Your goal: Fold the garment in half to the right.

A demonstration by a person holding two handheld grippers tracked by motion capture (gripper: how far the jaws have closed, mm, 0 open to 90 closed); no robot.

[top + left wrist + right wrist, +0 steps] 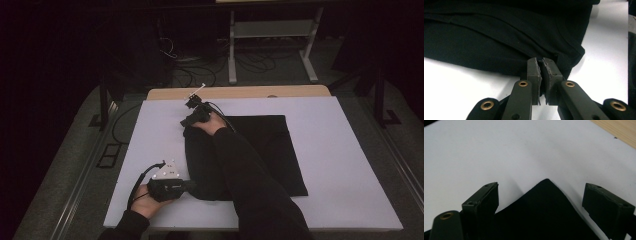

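- Black cloth (pixel 260 150), a dark garment, lies on the white board (pixel 350 165) that covers the table in the high view; its right part is spread flat in a rough square, its left part is bunched into a thicker fold.
- Same view: the left gripper (pixel 187 186) sits at the near left of the board, held in the person's left hand (pixel 145 202), its grey three-cornered plate on top, its tip at the near-left edge of the cloth.
- Same view: the right gripper (pixel 192 111) is reached far across the board at the cloth's far-left corner, with the dark sleeve (pixel 250 180) of the right arm lying over the fold. How its jaws stand cannot be made out from here.
- Beyond the board a strip of bare wood tabletop (pixel 240 92) shows, and behind it the legs of a white stand (pixel 270 30) on the dark floor, with cables nearby.
- Left gripper view: the left gripper (pixel 541 65) has its jaws drawn almost together, pads clamped on the hem of the black cloth (pixel 499 37); a thin edge of fabric sits between them. The cloth spreads across the upper part of the view in layered folds, the white board (pixel 461 80) below and to the right.
- Right gripper view: the right gripper (pixel 541 195) has its jaws standing wide apart, touching nothing. A pointed corner of the black cloth (pixel 544 207) lies on the white board (pixel 511 150) between them, clear of both pads. A wedge of wood tabletop (pixel 619 132) shows at the upper right.
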